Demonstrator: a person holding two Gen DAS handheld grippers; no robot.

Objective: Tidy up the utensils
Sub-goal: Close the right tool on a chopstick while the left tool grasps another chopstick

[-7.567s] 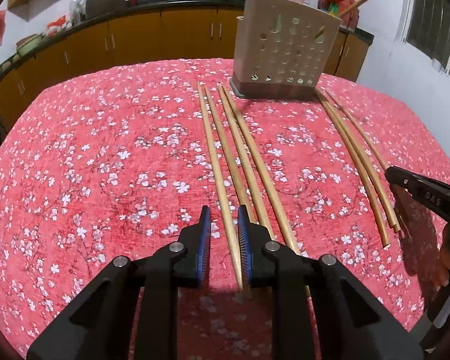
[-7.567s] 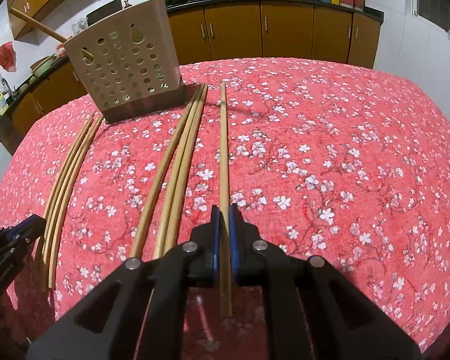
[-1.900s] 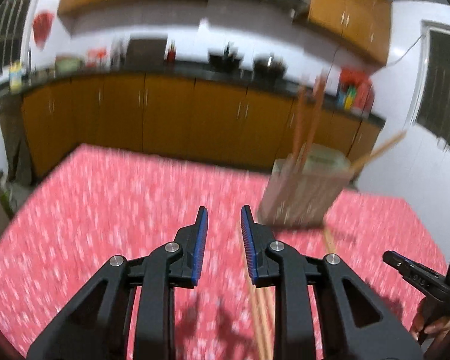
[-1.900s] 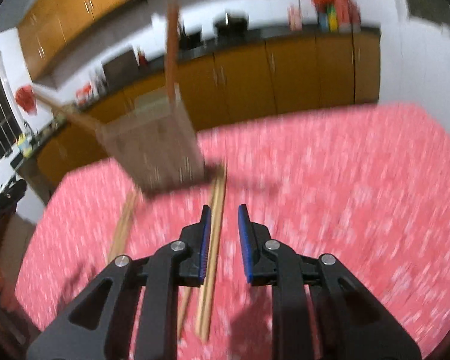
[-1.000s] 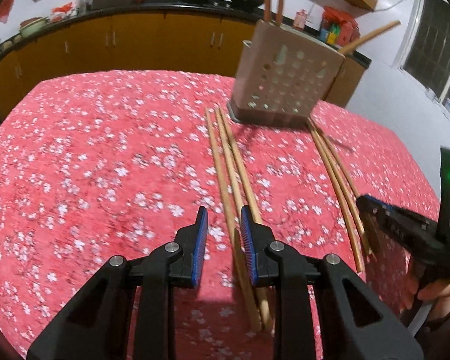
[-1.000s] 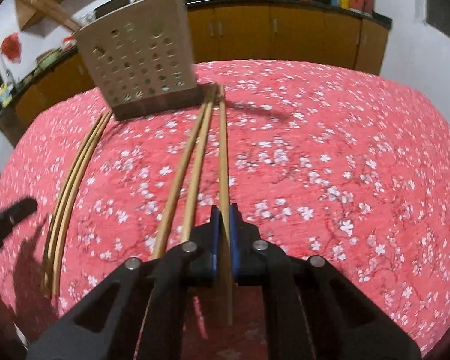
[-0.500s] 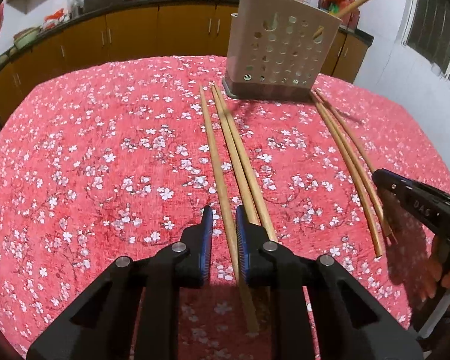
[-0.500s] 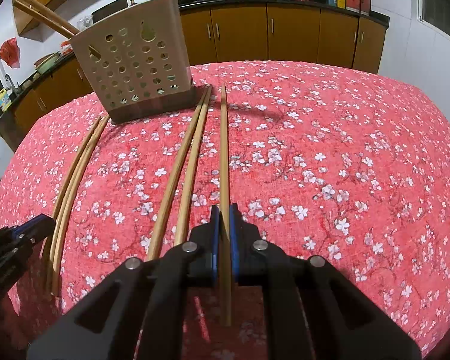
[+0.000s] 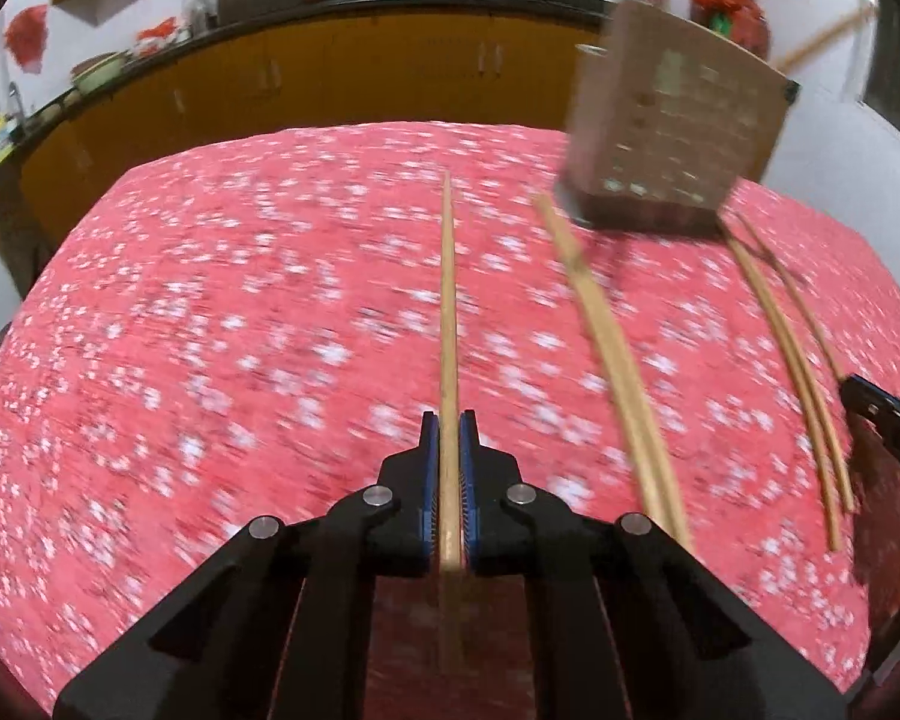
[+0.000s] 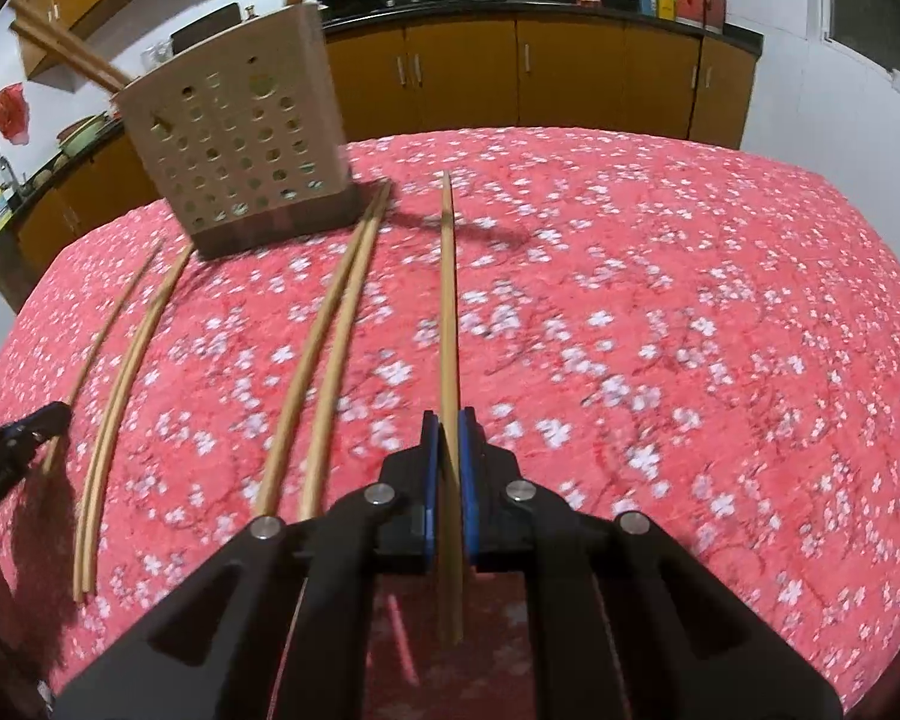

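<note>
Chopsticks: one clamped in left gripper (image 9: 448, 471), one in right gripper (image 10: 448, 471)
Landmark: perforated holder (image 10: 234, 138), beyond both
Risk: end-held sticks may pivot, missing holder's mouth

Chopsticks (image 10: 324, 360) before holder (image 10: 234, 132) on table (image 10: 690, 330)

My left wrist camera sits just behind its own gripper (image 9: 448, 426), looking steeply down and forward across the red floral tablecloth (image 9: 210, 330) toward the cabinets (image 9: 330, 84). My right wrist camera looks past its gripper (image 10: 448, 423) at a similar downward tilt, equally close to the cloth. Both views share the perforated utensil holder (image 9: 672, 126), the chopsticks lying before it and the counter behind.
</note>
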